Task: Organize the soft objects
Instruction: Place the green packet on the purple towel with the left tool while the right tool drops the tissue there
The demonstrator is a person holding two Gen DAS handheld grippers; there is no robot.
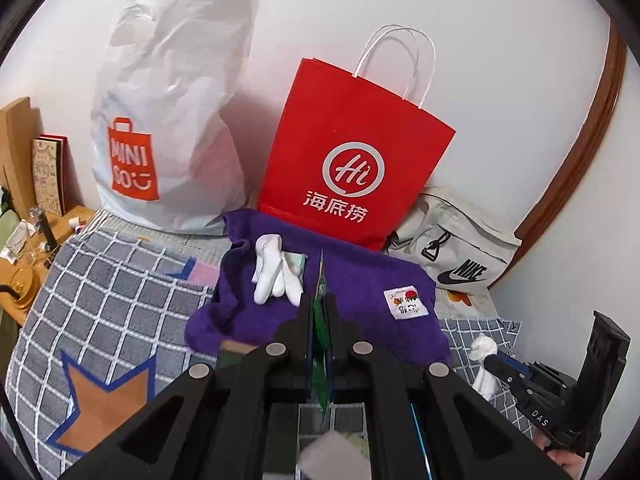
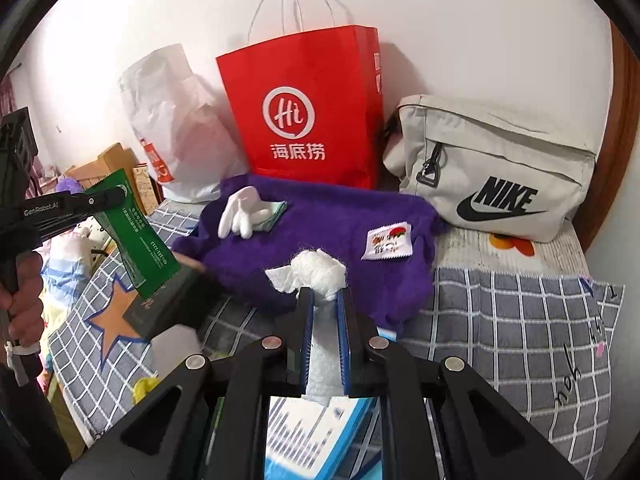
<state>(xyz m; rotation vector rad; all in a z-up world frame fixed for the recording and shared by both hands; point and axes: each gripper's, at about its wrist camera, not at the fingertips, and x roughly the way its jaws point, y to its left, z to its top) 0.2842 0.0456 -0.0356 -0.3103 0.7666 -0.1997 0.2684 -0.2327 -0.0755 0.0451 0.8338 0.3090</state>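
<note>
Here the left gripper [image 1: 319, 300] clamps a green packet [image 2: 134, 232], the right gripper [image 2: 322, 294] a tissue [image 2: 316, 270]. Both hang over the purple towel [image 2: 320, 224] ahead, probably their collecting spot.

A bed [image 2: 520, 320] with a grey checked cover carries a purple towel [image 2: 320, 236], red paper bag [image 2: 304, 112], white plastic bag [image 2: 176, 132] and grey Nike bag [image 2: 500, 168].

1. The fuzzy purple cloth towel [image 2: 320, 236] looks matt, with a rough nap.
2. The red paper bag [image 2: 308, 112] is smooth.
3. The crinkled white plastic bag [image 1: 168, 120] is glossy.
4. The checked grey bedcover [image 2: 520, 320] is soft cloth.
</note>
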